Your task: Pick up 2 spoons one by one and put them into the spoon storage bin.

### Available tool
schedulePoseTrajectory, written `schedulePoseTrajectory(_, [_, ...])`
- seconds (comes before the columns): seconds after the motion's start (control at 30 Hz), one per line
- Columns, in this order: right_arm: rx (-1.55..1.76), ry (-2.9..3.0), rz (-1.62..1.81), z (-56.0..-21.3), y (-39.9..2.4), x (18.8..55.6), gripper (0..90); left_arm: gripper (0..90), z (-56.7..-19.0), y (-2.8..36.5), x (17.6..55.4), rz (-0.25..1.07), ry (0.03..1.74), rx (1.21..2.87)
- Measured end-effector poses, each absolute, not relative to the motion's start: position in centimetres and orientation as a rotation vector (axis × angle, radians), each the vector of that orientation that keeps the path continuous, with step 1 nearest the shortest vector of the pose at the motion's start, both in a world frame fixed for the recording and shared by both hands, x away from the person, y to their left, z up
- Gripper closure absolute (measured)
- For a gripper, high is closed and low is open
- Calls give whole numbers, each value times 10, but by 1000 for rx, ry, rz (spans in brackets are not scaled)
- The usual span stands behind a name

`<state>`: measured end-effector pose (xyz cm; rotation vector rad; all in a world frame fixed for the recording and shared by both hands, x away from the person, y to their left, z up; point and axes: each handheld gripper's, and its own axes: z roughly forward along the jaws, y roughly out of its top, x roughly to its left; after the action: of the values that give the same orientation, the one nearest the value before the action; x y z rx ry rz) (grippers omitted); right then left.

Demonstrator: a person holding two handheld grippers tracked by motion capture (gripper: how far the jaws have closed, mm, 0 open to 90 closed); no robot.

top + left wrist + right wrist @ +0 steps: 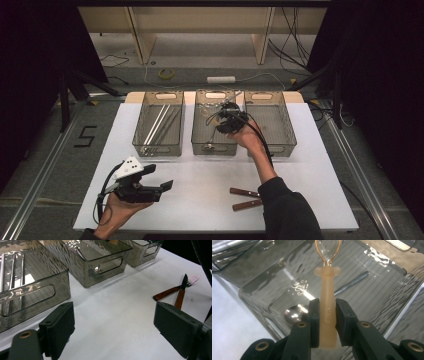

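The right gripper (325, 315) is clenched on the pale handle of a clear spoon (327, 302), bowl end pointing away, and holds it over the middle bin (257, 302), where a metal spoon (294, 313) already lies with its handle running toward the far wall. The grip sits low on a smooth, narrow handle, so the spoon could swivel between the pads or slip out early if the hand tilts. Let go from too high, it might bounce off the metal spoon or catch the bin wall and land on the table. The left gripper (150, 182) rests released, jaws wide apart, over the near left of the white table (200, 175), out of the way. A knife (181, 293) and fork (175, 288) lie crossed at the near right, beside the person's right sleeve, which could knock them when the arm pulls back.
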<state>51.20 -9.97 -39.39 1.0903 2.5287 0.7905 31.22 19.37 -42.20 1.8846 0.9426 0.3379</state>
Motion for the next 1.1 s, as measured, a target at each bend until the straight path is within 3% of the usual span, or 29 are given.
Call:
schedulePoseTrajectory(0.77, [1125,2575,727,-410,-94,515,737,163,-422,192,312,337,940,1892])
schedulePoseTrajectory(0.9, [1112,2620,715,-410,-91,514,646,163,-422,193,312,338,940,1892])
schedulePoseTrajectory(1.1, [1102,2617,756,-404,-96,511,582,163,-422,193,312,338,939,1893])
